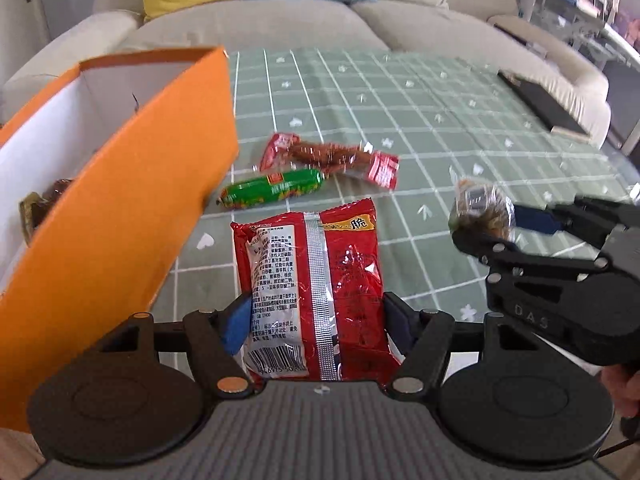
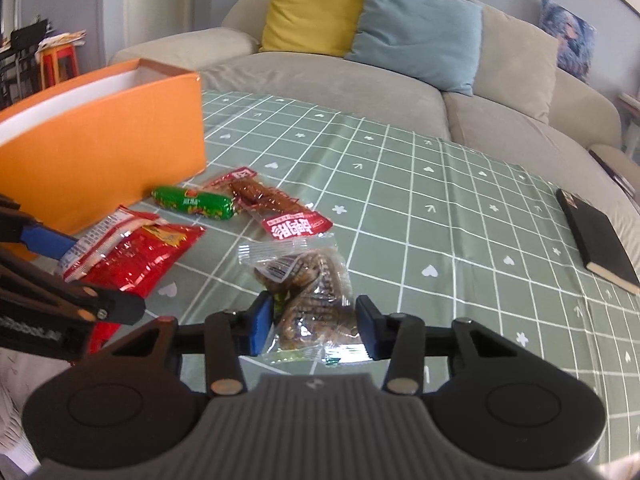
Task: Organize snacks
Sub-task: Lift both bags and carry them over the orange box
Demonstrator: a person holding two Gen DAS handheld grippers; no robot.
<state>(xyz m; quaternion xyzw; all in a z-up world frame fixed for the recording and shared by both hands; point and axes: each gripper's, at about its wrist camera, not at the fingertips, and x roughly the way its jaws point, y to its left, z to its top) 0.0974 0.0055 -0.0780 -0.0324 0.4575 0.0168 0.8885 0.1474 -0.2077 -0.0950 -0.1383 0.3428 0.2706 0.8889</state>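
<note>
Grippers clamp 2 snacks above the green checked tablecloth [image 2: 440, 184], the left gripper [image 1: 318, 322] on a red packet [image 1: 312, 280], the right gripper [image 2: 314, 326] on a clear brown-snack pouch [image 2: 308, 280]; each should probably clear the orange box [image 1: 120, 216] wall before release.

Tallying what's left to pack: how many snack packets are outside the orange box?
4: red bag in left tongs, clear packet in right tongs, green sausage and red-ended stick on table. Box contents partly hidden.
</note>
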